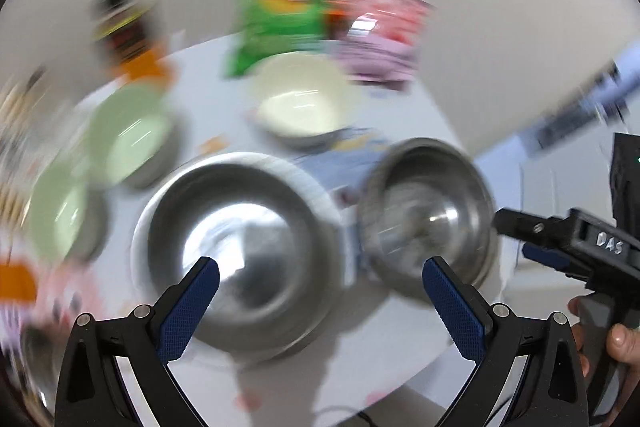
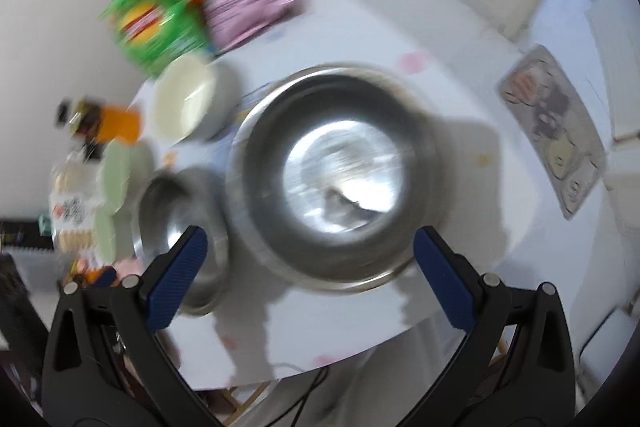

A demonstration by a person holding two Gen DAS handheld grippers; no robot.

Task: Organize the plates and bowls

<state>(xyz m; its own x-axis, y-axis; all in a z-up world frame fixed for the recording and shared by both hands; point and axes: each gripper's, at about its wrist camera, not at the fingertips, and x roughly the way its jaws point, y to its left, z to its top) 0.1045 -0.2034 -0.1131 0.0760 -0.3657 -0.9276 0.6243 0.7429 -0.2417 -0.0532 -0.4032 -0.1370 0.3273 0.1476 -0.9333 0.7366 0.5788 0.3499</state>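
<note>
Both grippers over the round white bench [image 2: 460,99], jaws spread wide, nothing held; frames motion-blurred.

Left gripper [image 1: 320,307] hangs above the large steel bowl [image 1: 240,251], which sits on a white plate [image 1: 316,183]. A second steel bowl [image 1: 428,215] lies just right of it; the right gripper [image 2: 310,279] is over that one. Cream bowl [image 1: 300,103] stands farther back, two pale green bowls [image 1: 128,131] to the left. Green chip bag [image 1: 280,7] and pink packet [image 1: 380,27] stand at the far edge. Other gripper's body shows at right in the left wrist view.
</note>
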